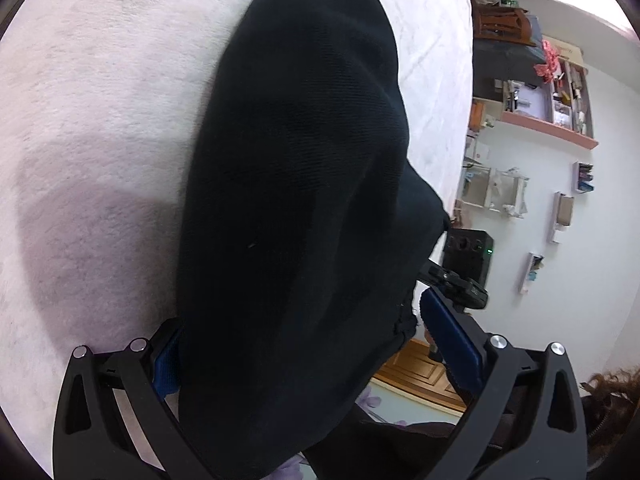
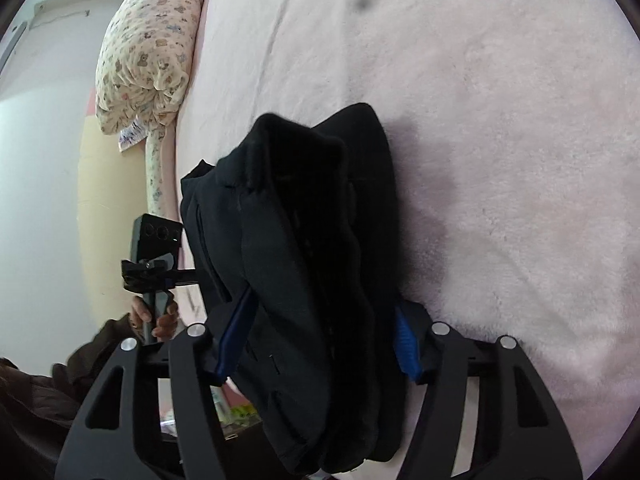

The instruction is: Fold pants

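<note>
While the black pants (image 2: 316,280) hang bunched in mid-frame over the pink bed (image 2: 500,160), the right tool (image 2: 320,344) pinches their thick fold and the left tool (image 1: 316,356) stands open around cloth, so laying them flat likely comes next.

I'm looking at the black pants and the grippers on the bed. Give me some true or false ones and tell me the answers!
1. The pants are black. True.
2. The pants lie on a green blanket. False: the bed cover is pale pink.
3. A flowery pillow sits at the bed's edge. True.
4. The right hand-held gripper has nothing between its fingers. False: bunched pants fill the gap.
5. The left hand-held gripper has blue pads. True.
</note>
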